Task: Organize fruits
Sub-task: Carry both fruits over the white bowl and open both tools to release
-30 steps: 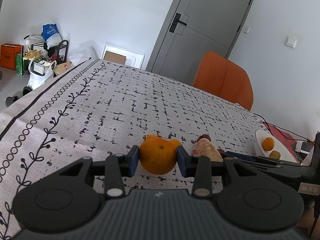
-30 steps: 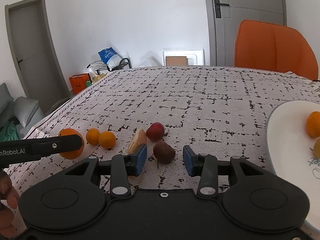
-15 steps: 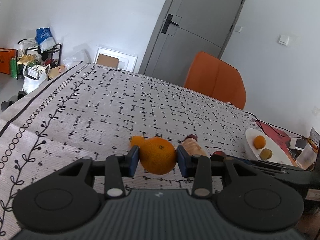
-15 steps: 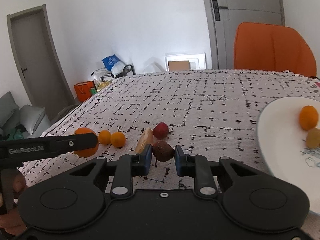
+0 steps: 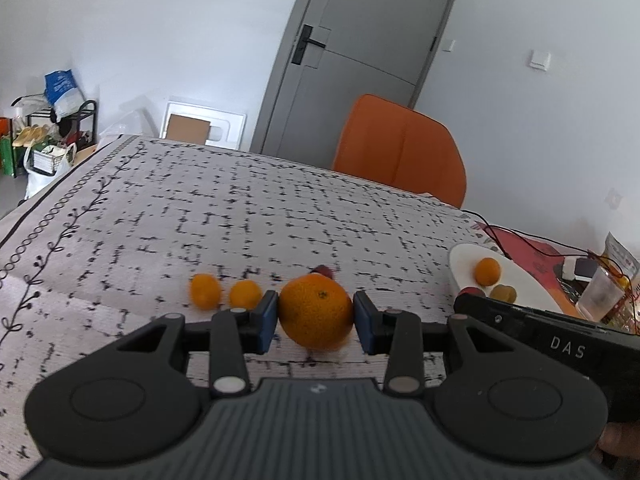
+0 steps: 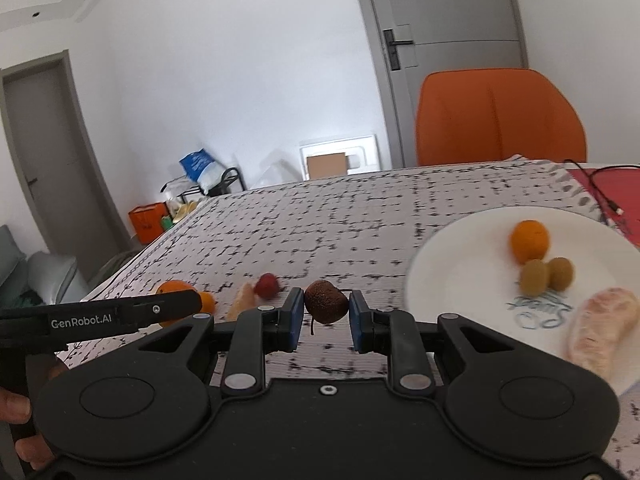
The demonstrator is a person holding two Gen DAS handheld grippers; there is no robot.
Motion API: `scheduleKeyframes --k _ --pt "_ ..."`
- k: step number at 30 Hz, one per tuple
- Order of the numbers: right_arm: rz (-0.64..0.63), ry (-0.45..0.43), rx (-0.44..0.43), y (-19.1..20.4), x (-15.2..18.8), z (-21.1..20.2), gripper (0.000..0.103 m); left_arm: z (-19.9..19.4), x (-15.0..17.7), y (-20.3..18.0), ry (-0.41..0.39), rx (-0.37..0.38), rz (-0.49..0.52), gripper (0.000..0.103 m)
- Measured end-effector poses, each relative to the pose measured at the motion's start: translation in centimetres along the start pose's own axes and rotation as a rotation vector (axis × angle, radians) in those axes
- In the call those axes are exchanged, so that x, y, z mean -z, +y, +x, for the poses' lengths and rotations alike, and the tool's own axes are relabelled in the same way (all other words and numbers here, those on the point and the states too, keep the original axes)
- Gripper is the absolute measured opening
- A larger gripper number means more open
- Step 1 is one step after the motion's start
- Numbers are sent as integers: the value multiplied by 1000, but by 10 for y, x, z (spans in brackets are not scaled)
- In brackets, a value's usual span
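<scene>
Both grippers are loaded, and the white plate (image 6: 460,248) is the landmark here. The left gripper (image 5: 315,317) has its 2 blue pads clamped on a big orange (image 5: 315,311), carried clear of the patterned tablecloth (image 5: 200,216) and well to the left of the plate as the left wrist camera sees it.

The right gripper (image 6: 326,312) has just been closing, and a dark brown fruit (image 6: 326,301) sits between its jaws now, both pads pressing its sides, a thin stem dangling beneath. It hangs just left of the plate's near rim, above the cloth.

On the plate: 1 small orange (image 6: 529,241) toward the far side, 2 greenish-brown fruits (image 6: 546,276) touching each other just in front of it, and a pale pink peeled segment (image 6: 602,326) at the near right edge.

Left of the plate, on the cloth, there is a red fruit (image 6: 267,285) and beside it a pale wedge (image 6: 243,301), partly hidden behind the gripper finger. Farther from the plate, the left wrist view shows 2 small oranges (image 5: 224,291) lying side by side.

Beyond the plate, at the table's far edge, stands an orange chair (image 6: 500,120). Right of the plate, in the left wrist view, there is a clear plastic cup (image 5: 600,296).
</scene>
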State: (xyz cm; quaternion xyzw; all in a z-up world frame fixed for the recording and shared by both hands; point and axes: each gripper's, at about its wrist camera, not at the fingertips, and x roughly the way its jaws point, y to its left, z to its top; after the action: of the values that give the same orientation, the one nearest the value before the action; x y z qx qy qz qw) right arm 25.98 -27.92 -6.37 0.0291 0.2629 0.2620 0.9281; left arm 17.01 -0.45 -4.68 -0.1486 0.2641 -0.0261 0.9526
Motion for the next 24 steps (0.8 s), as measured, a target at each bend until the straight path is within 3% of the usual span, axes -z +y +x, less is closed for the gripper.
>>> scheduleKeyframes --k 24 --pt "128 -45 91 -71 23 -41 23 21 3 -79 21 85 132 39"
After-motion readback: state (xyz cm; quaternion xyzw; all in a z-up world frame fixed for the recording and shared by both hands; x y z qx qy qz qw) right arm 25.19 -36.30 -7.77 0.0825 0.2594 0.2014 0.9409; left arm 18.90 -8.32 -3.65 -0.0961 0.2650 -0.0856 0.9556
